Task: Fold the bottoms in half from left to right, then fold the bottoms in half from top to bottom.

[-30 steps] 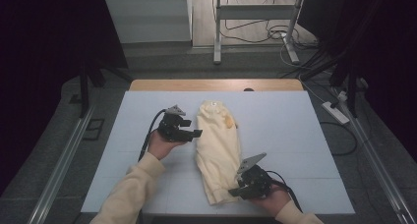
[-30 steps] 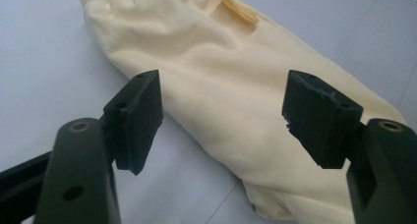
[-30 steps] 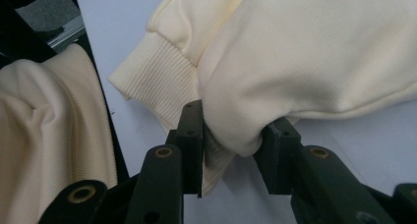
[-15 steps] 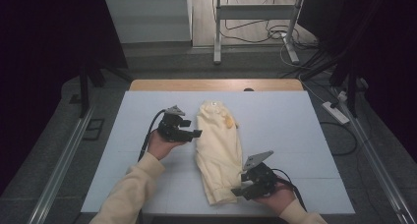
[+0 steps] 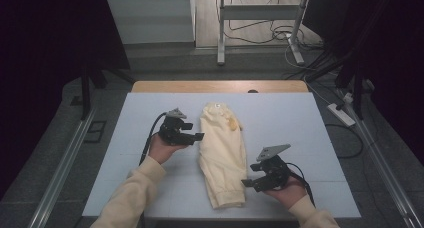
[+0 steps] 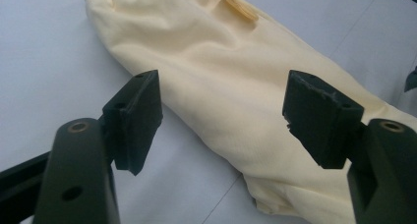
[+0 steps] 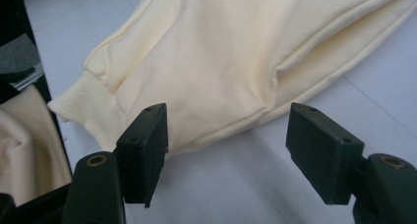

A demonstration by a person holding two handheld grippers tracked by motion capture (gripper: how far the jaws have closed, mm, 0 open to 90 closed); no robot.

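Between my two grippers, on the white table (image 5: 300, 118), lies the folded pale-yellow garment (image 5: 222, 153), its long axis running from the far end to the near edge. My left gripper (image 5: 197, 136) sits just left of its far half, jaws spread wide and holding nothing. My right gripper (image 5: 248, 182) hovers just right of the near, cuffed end (image 7: 81, 98), jaws likewise apart. I judge the right one nearer to that end and better placed to take it.
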